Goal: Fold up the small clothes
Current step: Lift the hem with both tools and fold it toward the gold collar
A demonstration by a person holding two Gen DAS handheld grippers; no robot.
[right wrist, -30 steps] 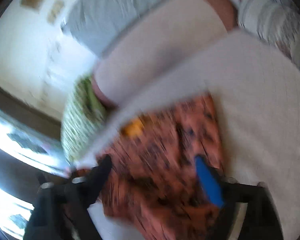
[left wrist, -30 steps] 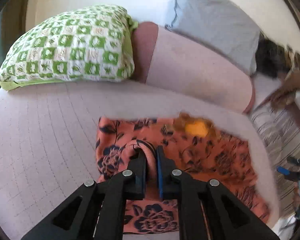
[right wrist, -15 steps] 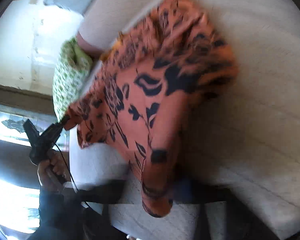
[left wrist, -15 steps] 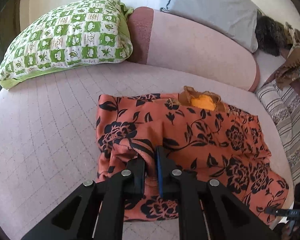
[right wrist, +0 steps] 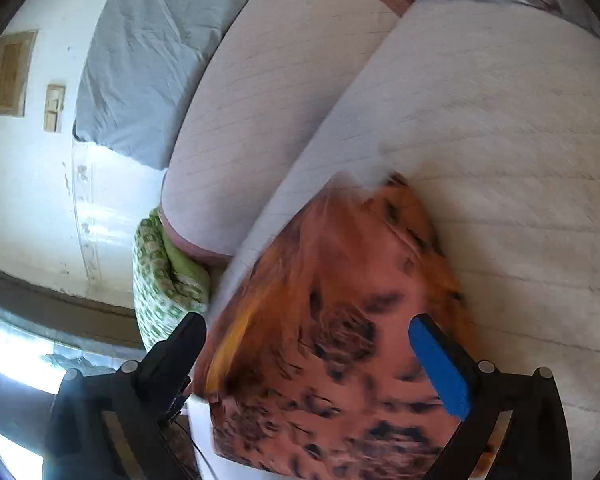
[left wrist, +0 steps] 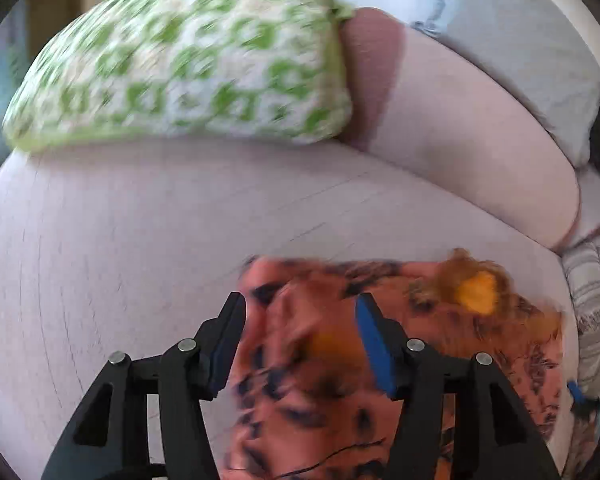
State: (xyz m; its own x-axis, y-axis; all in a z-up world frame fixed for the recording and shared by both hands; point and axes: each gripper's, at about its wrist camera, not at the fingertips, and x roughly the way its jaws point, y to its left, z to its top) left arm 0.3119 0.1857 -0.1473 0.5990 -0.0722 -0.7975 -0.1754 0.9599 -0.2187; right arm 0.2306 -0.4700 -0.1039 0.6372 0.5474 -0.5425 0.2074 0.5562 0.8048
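An orange garment with a black flower print [left wrist: 440, 340] lies on the pale pink sofa seat [left wrist: 120, 240], with a yellow patch near its far edge. It also shows in the right wrist view [right wrist: 340, 320], blurred. My left gripper [left wrist: 300, 332] is open and empty, just above the garment's left part. My right gripper [right wrist: 308, 344] is open and empty, with its fingers spread over the garment.
A green and white checked pillow [left wrist: 180, 60] rests at the back left of the seat. The pink backrest [left wrist: 460, 128] runs behind, with a grey pillow [left wrist: 520, 40] above it. Striped cloth [left wrist: 588, 300] lies at the right.
My left gripper has opened and let go of the garment fold. My right gripper has swung back over the garment. Both views are blurred by motion.
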